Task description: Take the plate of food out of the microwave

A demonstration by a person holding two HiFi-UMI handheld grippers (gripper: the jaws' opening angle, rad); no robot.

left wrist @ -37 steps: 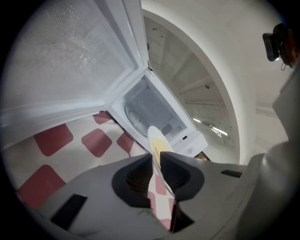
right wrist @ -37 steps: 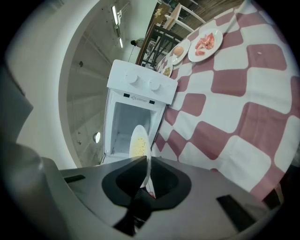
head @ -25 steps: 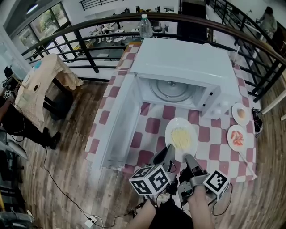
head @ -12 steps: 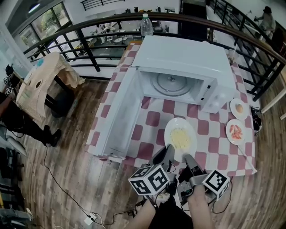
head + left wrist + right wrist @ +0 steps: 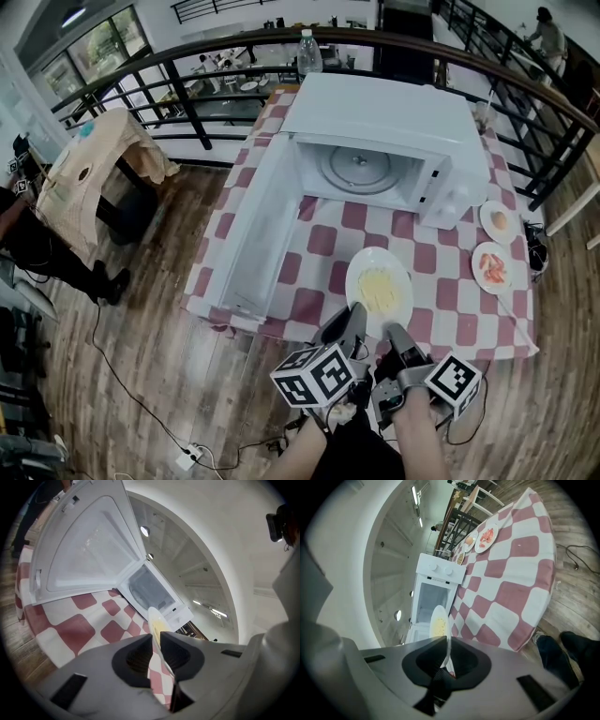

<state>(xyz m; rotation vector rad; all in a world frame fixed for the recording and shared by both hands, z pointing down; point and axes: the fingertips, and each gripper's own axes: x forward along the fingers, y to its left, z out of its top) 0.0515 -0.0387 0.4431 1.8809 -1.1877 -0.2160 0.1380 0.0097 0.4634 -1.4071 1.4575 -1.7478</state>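
A white plate [image 5: 379, 289] with yellow food hangs over the near part of the checked table, in front of the open white microwave [image 5: 375, 122]. My left gripper [image 5: 354, 319] is shut on the plate's near left rim. My right gripper [image 5: 395, 335] is shut on the near right rim. In the left gripper view the plate [image 5: 155, 619] shows edge-on, pinched between the jaws of that gripper [image 5: 156, 641]. The right gripper view shows the same plate [image 5: 439, 623] with its rim clamped in that gripper [image 5: 447, 651]. The microwave's glass turntable [image 5: 359, 169] is bare.
The microwave door [image 5: 261, 239] stands swung out to the left, reaching the table's front edge. Two small plates of food [image 5: 498, 221] [image 5: 493, 267] sit at the table's right side. A water bottle [image 5: 307, 54] stands behind the microwave. A dark railing [image 5: 187, 103] runs behind.
Both grippers have drawn back from the microwave with the plate between them. The gap between plate and microwave opening has widened.
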